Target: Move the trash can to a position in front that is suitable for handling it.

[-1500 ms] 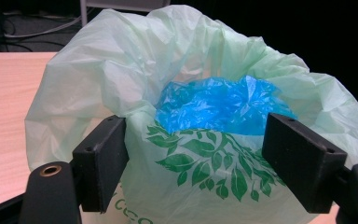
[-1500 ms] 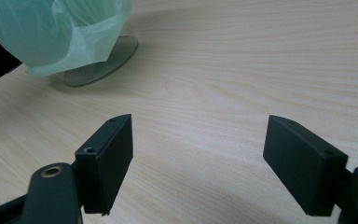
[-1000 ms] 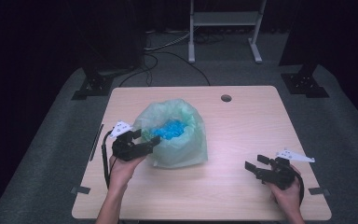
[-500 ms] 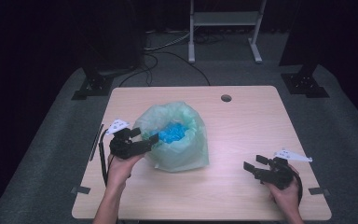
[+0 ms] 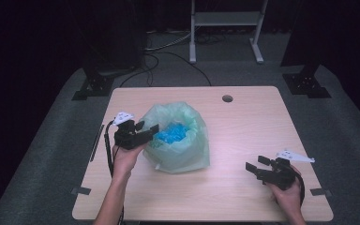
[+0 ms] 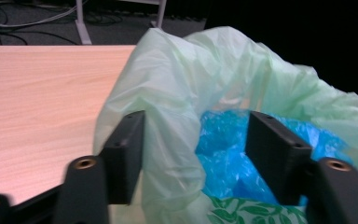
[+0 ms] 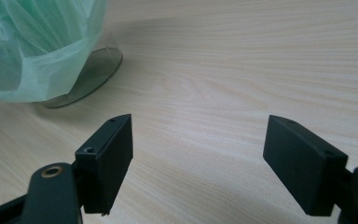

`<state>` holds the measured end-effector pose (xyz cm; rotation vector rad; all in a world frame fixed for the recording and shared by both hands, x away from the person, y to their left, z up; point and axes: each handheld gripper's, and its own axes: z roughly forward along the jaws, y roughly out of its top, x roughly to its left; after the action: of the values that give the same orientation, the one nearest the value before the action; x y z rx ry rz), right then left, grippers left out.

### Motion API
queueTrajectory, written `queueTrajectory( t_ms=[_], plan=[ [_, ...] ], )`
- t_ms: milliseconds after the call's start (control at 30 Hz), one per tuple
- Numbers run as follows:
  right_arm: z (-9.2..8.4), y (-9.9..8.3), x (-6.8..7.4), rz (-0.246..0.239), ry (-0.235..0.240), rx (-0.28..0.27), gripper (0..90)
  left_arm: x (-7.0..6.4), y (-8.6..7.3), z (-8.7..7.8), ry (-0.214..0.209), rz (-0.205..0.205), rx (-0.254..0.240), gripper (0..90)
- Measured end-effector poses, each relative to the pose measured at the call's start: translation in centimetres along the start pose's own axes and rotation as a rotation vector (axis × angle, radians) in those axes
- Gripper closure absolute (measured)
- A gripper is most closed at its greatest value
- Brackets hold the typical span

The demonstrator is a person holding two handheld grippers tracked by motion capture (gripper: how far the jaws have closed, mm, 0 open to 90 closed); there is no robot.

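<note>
My left gripper (image 5: 151, 132) jaws, just closing, straddle the translucent green plastic bag's (image 5: 187, 150) rim unpressed; my right gripper (image 5: 256, 167) stands wide above the wooden table (image 5: 243, 122).

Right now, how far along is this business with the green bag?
Done: blue stuff already sits inside the green bag. In hand: the left hand-held gripper straddles the bag's rim, its jaws having just been closing, not yet pinching. Left: the right hand-held gripper waits open over bare table, and the bag's mouth is still open.
</note>
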<state>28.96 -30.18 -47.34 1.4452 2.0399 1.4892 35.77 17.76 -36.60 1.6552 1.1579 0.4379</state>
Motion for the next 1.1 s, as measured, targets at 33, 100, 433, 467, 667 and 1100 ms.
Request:
queueTrajectory(
  t_ms=[33,100,433,467,667,1100],
  plan=[
    [0.01,0.0,0.01,-0.001,0.001,0.0,23.3,0.04,0.06,-0.01,0.007,0.007,-0.007,46.2],
    [0.02,0.0,0.02,-0.004,0.002,0.0,23.3,0.15,0.19,-0.01,0.003,0.009,-0.017,51.7],
    [0.04,-0.05,0.01,-0.007,0.006,0.003,23.3,0.86,0.5,0.1,0.033,0.035,-0.053,77.3],
    [0.04,-0.05,0.04,-0.008,0.007,0.004,23.3,0.88,0.51,0.09,0.038,0.036,-0.059,78.6],
    [0.1,-0.1,0.07,-0.008,0.01,0.007,23.3,0.91,0.62,0.07,0.061,0.052,-0.081,86.7],
    [0.2,-0.12,-0.05,-0.004,0.006,0.018,23.8,0.65,0.35,-0.18,0.083,0.064,-0.155,86.7]
  ],
)
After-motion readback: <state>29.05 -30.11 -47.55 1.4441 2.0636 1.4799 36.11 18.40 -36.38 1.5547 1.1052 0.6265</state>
